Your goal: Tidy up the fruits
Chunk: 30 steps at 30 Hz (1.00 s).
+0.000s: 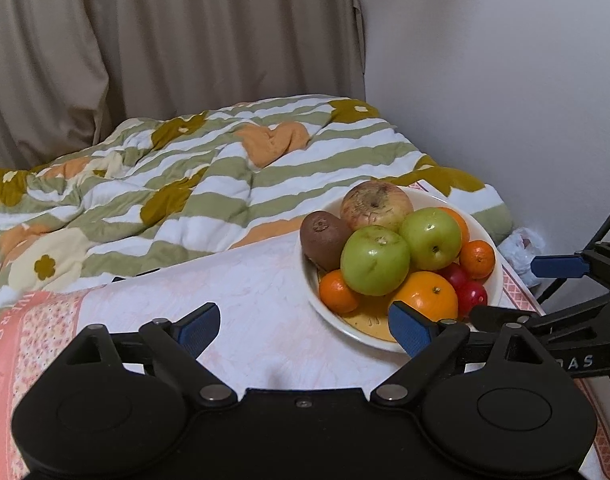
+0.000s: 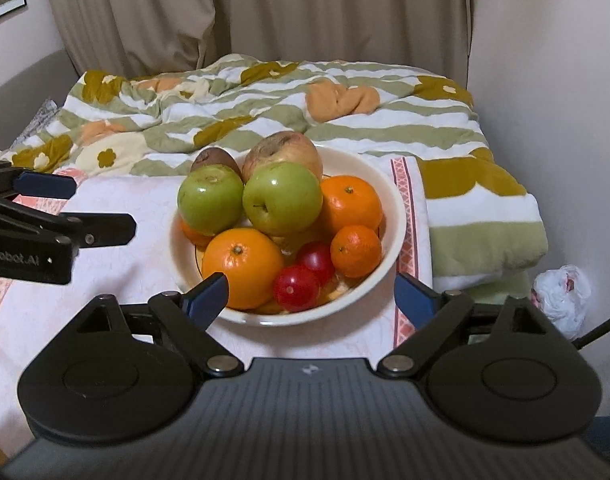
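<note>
So the cream bowl (image 2: 389,184) is sitting on a pale pink patterned cloth (image 2: 117,208), right in the middle of the right wrist view and toward the right side of the left wrist view. It's holding all the fruit: two green apples (image 2: 211,198) up top, a wrinkly reddish apple (image 2: 283,150) and a brown kiwi (image 2: 215,158) sticking up at the back, a big orange (image 2: 243,268) at the front, smaller oranges around it, and two little red fruits (image 2: 297,288) lying low at the front right.

The right gripper (image 2: 311,294) is hovering at the bowl's near rim with its blue fingers spread wide, gripping nothing. The left gripper (image 1: 305,326) is also standing wide open and empty, its right finger overlapping the bowl's near edge in the frame. A striped flowery blanket (image 1: 185,184) is lying behind, curtains (image 1: 185,32) hanging across the top.
</note>
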Available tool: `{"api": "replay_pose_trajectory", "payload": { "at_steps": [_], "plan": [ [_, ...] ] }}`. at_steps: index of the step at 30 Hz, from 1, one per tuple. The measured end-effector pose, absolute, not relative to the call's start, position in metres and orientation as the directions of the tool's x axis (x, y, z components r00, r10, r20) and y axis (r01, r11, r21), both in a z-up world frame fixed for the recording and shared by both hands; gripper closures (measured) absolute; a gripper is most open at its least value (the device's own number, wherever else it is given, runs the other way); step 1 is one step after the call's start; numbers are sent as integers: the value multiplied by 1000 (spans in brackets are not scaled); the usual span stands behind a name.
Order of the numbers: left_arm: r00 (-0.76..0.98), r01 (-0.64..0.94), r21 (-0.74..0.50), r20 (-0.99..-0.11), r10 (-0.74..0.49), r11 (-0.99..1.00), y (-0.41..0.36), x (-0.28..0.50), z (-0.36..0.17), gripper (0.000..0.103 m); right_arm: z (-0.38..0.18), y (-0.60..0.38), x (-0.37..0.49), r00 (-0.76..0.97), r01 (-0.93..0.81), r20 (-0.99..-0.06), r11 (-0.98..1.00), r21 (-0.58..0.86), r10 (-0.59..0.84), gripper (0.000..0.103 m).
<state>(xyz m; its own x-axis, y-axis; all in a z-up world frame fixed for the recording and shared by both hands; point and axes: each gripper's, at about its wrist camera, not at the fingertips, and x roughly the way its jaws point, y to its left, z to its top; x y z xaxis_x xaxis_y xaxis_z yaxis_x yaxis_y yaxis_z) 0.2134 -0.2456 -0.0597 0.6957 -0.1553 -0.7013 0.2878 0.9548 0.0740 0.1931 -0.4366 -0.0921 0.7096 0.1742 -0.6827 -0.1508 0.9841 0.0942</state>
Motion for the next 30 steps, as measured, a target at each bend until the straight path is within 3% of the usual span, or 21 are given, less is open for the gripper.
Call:
{"api": "replay_pose_trajectory", "payload": {
  "at_steps": [20, 30],
  "plan": [
    [825, 194, 86, -553, -116, 977, -127, 125, 11, 9, -1, -357, 124, 813, -84, -572, 994, 67, 107, 0],
    [874, 110, 90, -483, -53, 990, -50, 50, 40, 3, 36, -294, 55, 846, -69, -525, 995, 70, 95, 0]
  ]
}}
